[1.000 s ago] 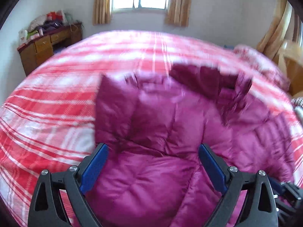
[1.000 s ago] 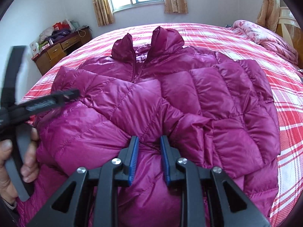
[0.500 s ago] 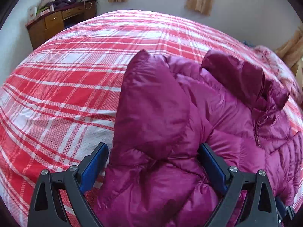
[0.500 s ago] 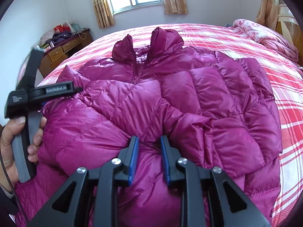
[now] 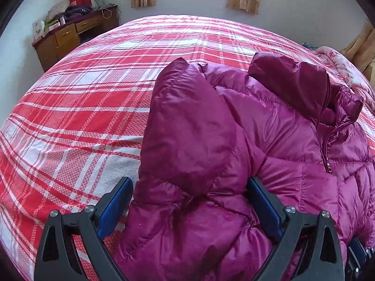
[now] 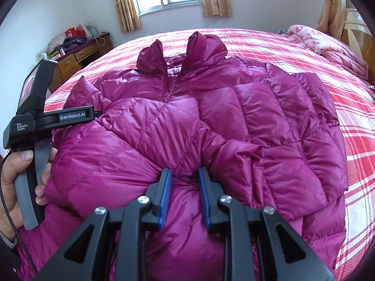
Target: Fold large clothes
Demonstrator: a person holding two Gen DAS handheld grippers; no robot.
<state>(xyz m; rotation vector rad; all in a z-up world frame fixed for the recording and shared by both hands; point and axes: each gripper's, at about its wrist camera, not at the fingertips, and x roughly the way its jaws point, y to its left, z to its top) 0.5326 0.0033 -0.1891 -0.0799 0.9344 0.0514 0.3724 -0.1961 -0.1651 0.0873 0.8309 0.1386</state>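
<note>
While your right gripper (image 6: 184, 180) pinches a narrow fold of the magenta jacket (image 6: 211, 117) at lower centre, your left gripper (image 5: 188, 199), jaws wide, straddles its sleeve. Close fully before lifting; puffy fabric spread across the bed (image 5: 82, 107) slips easily.

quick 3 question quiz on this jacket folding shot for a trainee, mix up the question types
1. True or false: the left tongs are clamped shut on a sleeve.
2. What do the right tongs pinch? A) magenta puffer jacket B) pink quilt C) plaid bedspread
3. Fill in: the jacket's zipper is open at the ____.

Key: 1 false, they sit wide open around a fold of jacket; 2 A; 3 collar
</note>
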